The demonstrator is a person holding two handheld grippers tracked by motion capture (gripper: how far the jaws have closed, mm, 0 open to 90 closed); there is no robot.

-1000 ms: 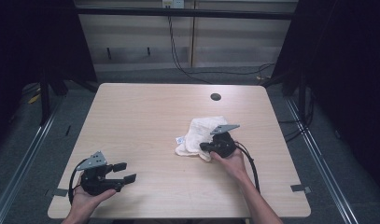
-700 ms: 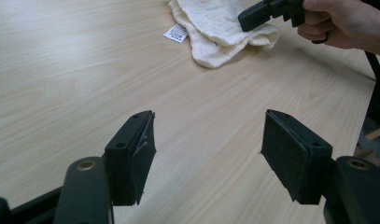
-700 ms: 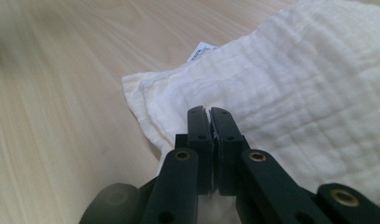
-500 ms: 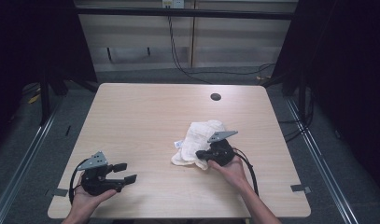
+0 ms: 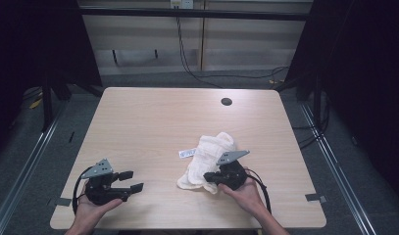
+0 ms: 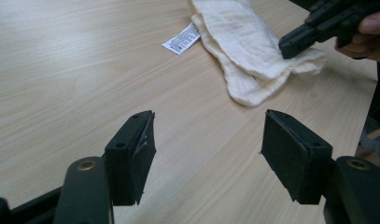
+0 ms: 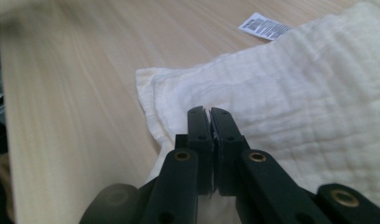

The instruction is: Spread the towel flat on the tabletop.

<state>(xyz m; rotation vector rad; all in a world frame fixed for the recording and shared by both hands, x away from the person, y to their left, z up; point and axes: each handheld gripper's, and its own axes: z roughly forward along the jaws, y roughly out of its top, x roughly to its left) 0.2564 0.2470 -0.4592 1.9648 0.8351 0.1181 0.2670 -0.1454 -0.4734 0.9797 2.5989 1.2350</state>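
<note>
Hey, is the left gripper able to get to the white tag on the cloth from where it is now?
Probably yes. The left gripper is open, and bare table lies between it and the tag, which sticks out on the cloth's left side. The right gripper sits at the cloth's near edge, away from the tag.

Soft crinkled cream cloth (image 5: 207, 161) on smooth matt pale wood table (image 5: 153, 122).
</note>
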